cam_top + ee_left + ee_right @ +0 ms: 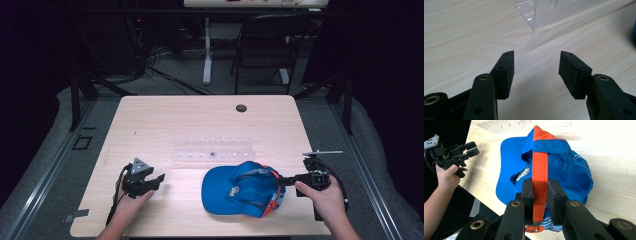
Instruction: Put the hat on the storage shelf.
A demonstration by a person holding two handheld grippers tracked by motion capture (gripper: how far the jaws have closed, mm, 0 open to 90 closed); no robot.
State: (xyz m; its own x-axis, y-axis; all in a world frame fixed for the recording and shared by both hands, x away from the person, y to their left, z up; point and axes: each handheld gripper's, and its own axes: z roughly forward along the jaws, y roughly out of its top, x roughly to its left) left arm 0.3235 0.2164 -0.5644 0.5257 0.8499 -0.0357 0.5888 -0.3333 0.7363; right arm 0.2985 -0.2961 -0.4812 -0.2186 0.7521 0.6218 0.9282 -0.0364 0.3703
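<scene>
right hand-held gripper clamps the cap's orange strap; left one waits open

a blue cap [240, 192] lies upside down on the pale wooden surface [200, 120], toward its near right part, with the brim pointing left and the hollow of the crown facing up. the right hand-held gripper [281, 181] comes in from the right edge of the surface, held in the person's right hand [325, 197], and its jaws are closed on the orange strap [539, 180] at the back of the cap. in the right gripper view the strap runs straight up between the two black pads [527, 195], pinched flat, and the blue crown bunches up beyond it. a patch of blue-and-white striped lining [547, 223] shows low down by the strap's end; something small and metallic sits there too, possibly a buckle, though it is too hidden to be sure.

the left hand-held gripper [157, 180] is held in the left hand [132, 200] at the near left of the surface, well apart from the cap. its jaws stand wide apart with nothing between them, and in the left gripper view bare wood shows in the gap. the jaws point toward the cap's brim.

a clear plastic rack [214, 149] lies across the middle of the surface, just beyond the cap; its corner shows at the top of the left gripper view. a dark round hole [241, 108] sits near the far edge of the surface. beyond the surface, a folding chair [265, 45] stands on the floor.
</scene>
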